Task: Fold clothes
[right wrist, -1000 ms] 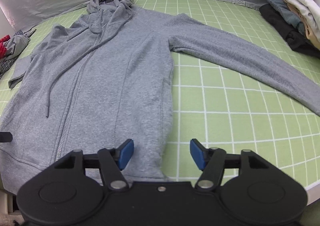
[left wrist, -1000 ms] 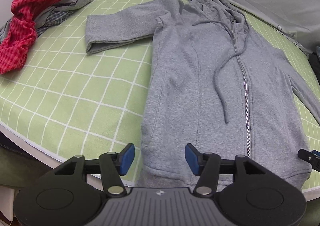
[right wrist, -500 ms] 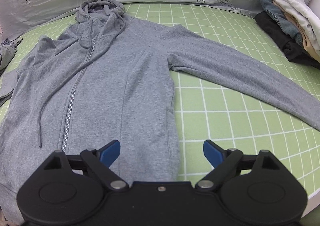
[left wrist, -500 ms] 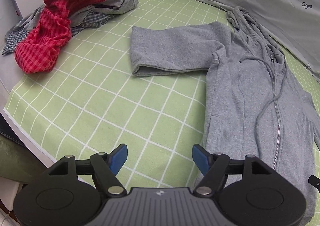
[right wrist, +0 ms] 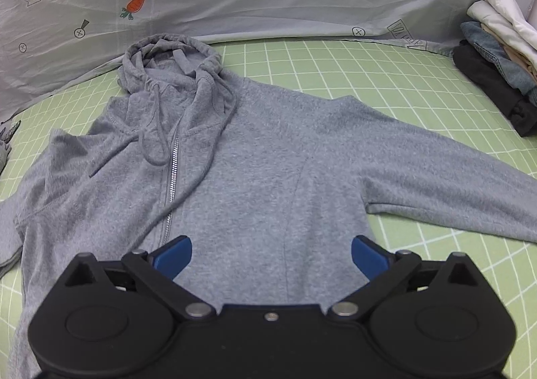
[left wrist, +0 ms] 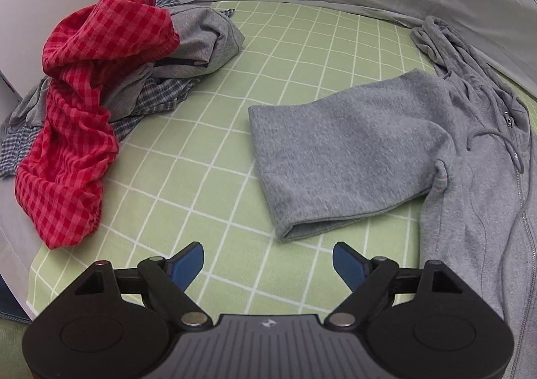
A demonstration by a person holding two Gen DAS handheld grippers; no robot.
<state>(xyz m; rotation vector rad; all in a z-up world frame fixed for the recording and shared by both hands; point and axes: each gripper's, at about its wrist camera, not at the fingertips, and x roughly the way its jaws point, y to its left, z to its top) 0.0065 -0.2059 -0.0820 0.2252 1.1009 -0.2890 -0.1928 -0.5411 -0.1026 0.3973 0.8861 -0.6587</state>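
Hoodie (right wrist: 268,161) lies zipped and face-up on the green grid mat (left wrist: 295,43), hood at twelve o'clock. Both hands have just swung off the hem toward the sleeves. Left gripper (left wrist: 267,260), empty and opening, now faces the doubled-back sleeve (left wrist: 342,147); right gripper (right wrist: 270,253), empty, widening, hovers over the torso. Sleeve folds look next.

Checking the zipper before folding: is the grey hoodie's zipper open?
No, the grey hoodie's silver zipper is closed up to the collar.
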